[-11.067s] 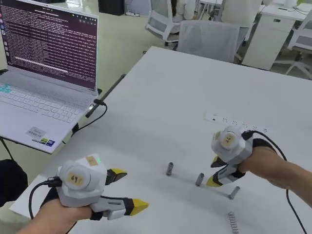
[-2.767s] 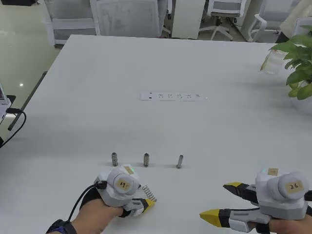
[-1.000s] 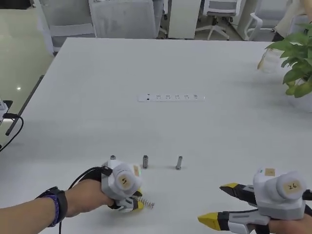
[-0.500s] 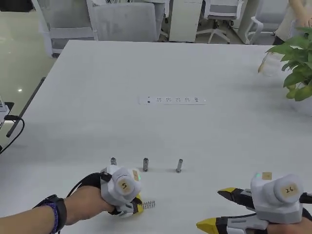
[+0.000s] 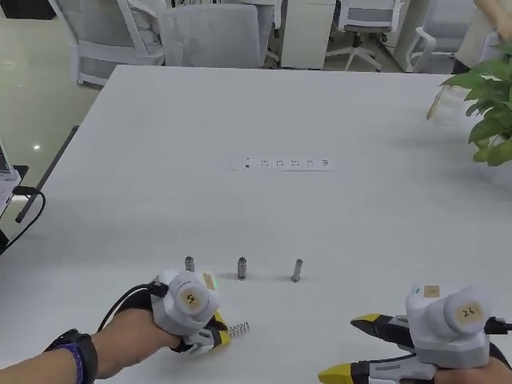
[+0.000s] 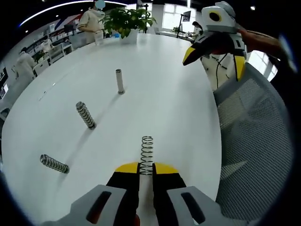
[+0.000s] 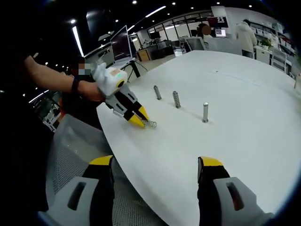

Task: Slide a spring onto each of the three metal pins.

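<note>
Yellow-tipped, the left hand-held gripper (image 6: 146, 167) clamps one end of a spring (image 6: 147, 147). The right hand-held gripper (image 7: 155, 161) hangs wide open, and one pin (image 5: 297, 270) stands bare on the surface (image 5: 320, 104).

White table (image 5: 240, 120) was what I worked on. Near my edge, in a row, all upright and standing straight on the top: left pin (image 5: 190, 263), middle pin (image 5: 242, 268), right pin (image 5: 297, 270). Left and middle carried springs (image 6: 85, 115); right was bare metal. White power strip (image 5: 286, 164) lay flat mid-table, well apart from the pins. Leafy plant (image 5: 488, 120) stood at the right edge.
</note>
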A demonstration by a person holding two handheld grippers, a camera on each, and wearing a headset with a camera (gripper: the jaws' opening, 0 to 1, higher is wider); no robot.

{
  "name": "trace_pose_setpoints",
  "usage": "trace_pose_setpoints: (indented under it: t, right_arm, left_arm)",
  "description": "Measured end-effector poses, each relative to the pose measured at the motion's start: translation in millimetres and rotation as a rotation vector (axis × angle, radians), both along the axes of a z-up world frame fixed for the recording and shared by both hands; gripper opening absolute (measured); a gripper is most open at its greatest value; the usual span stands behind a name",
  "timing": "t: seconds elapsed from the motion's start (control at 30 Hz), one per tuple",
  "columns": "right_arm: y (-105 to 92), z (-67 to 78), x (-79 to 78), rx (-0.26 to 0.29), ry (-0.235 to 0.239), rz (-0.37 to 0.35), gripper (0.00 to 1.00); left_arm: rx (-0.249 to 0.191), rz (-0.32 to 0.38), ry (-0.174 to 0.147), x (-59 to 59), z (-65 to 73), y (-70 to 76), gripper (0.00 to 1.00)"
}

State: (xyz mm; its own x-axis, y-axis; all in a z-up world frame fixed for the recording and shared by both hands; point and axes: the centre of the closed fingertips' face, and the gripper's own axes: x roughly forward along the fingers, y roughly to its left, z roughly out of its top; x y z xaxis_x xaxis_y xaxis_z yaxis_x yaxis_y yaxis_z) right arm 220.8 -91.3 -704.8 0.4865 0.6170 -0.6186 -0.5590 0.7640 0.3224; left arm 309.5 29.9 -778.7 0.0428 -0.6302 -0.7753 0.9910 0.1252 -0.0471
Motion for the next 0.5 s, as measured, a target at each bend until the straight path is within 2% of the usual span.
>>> trace_pose_setpoints:
  t: [0.2, 0.27, 0.5]
  right_arm:
    - [7.2, -0.2, 3.3, 0.016, 0.001, 0.021, 0.69]
    - [9.1, 0.4, 4.3, 0.02, 0.001, 0.027, 0.68]
    - [18.0, 3.0, 11.9, 0.035, -0.007, 0.053, 0.67]
  left_arm:
    - [-0.019, 0.019, -0.012, -1.0, 6.8, 6.4, 0.02]
    - [-0.025, 0.028, -0.026, -0.1, 9.9, 8.7, 0.02]
    - [-0.054, 0.059, -0.032, 1.6, 20.9, 13.6, 0.02]
